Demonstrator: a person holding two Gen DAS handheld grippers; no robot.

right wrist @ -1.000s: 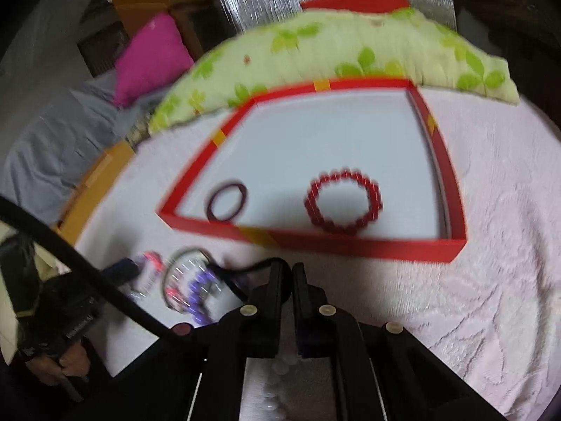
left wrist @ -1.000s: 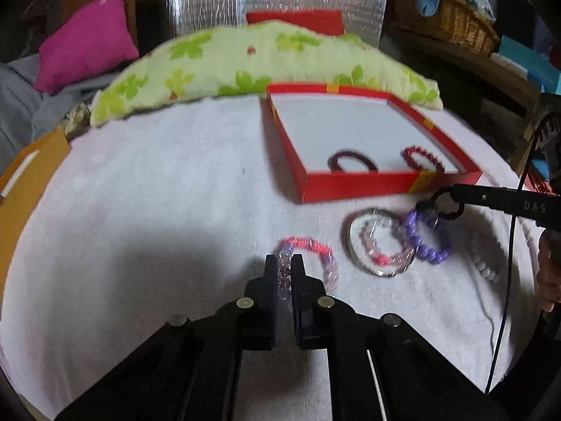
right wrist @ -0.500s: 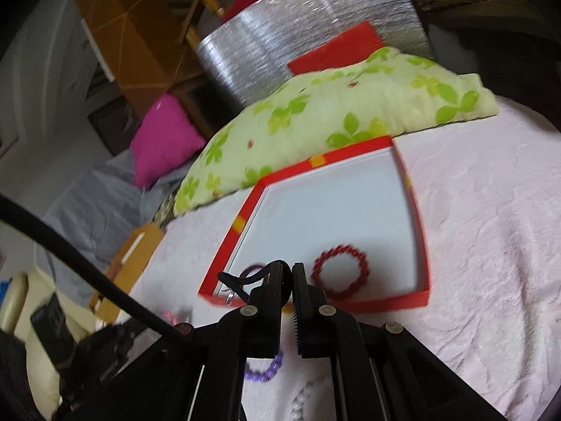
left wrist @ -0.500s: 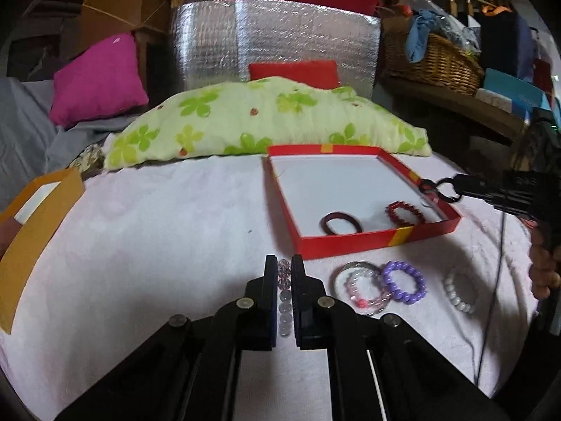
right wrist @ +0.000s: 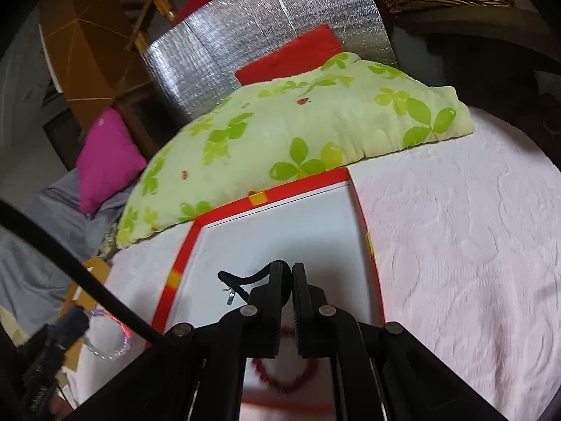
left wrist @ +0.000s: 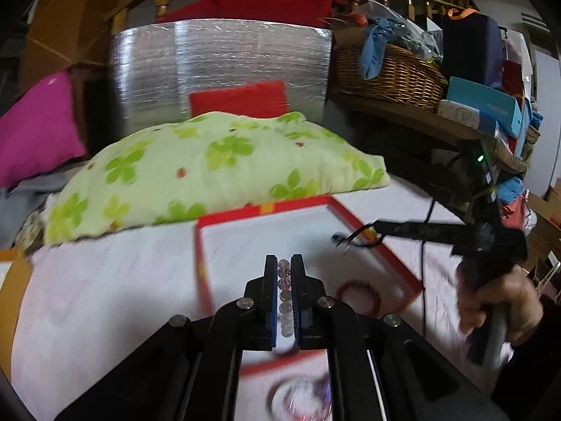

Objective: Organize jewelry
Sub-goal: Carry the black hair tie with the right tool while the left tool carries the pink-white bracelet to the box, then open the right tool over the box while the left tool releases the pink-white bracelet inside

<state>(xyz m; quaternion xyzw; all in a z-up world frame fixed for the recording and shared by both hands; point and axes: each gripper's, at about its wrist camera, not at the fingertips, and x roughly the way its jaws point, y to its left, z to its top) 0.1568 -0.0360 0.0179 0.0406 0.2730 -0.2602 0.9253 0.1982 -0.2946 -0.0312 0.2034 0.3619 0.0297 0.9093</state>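
White textured cloth (right wrist: 455,245) covers the surface, and a green-flowered pillow (left wrist: 217,172) lies along its far side, in front of a silver foil panel (left wrist: 224,66). On the cloth stands the red tray (right wrist: 217,212) with a white floor. The left claw (left wrist: 284,280) hangs over the near part of this tray, its two fingers pressed together on a bracelet of clear and pinkish beads (left wrist: 284,273), which sits upright in the narrow gap between them. The right claw (right wrist: 286,280) is also over the tray and is pressed together on a thin black cord (right wrist: 242,278), which sticks out to the left of its fingers with a small metal piece (right wrist: 229,296) hanging from it. A red bead bracelet (left wrist: 359,296) lies on the tray floor near the front wall, partly hidden below the claws. More bracelets (left wrist: 301,396) lie on the cloth in front of the tray, but they are too blurred to describe. A hand (left wrist: 498,301) holds the handle of the right tool.
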